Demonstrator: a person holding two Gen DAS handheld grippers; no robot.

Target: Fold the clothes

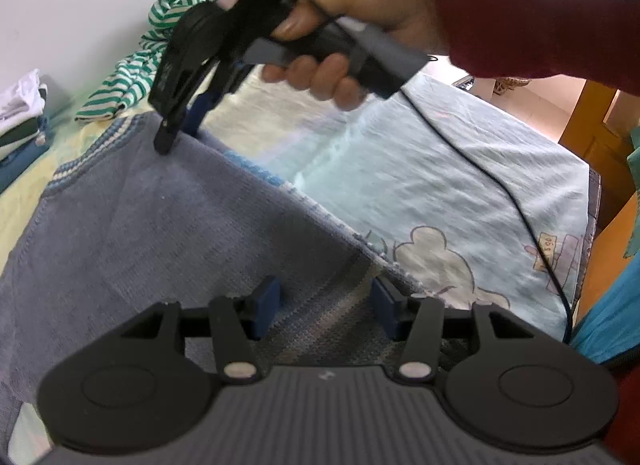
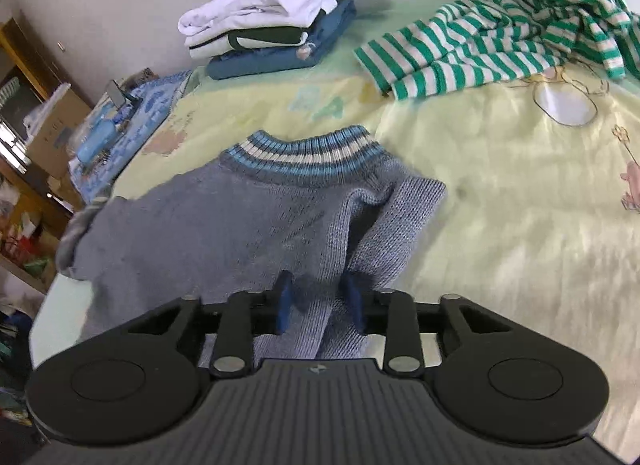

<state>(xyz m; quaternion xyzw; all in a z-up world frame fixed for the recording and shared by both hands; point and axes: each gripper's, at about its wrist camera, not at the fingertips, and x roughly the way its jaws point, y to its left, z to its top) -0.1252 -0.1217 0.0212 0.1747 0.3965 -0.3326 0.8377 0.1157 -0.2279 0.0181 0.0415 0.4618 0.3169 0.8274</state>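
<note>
A grey-blue knit sweater [image 2: 240,225] with a striped blue and white collar [image 2: 304,153] lies spread on the bed. In the right wrist view one side is folded over its body. My right gripper [image 2: 319,301] is shut on a raised fold of that knit, which fills the gap between its blue pads [image 2: 285,299]. From the left wrist view, the right gripper [image 1: 180,133], held by a hand in a red sleeve, bites the sweater's far edge. My left gripper [image 1: 325,305] hangs over the sweater's [image 1: 180,233] striped near hem, jaws wide apart and open.
A green and white striped garment [image 2: 500,41] lies crumpled at the back right. A stack of folded clothes [image 2: 272,21] sits by the wall. The bed sheet [image 2: 520,225] is pale yellow and light blue. Shelves [image 2: 24,145] stand left; a black cable [image 1: 500,185] trails over the bed.
</note>
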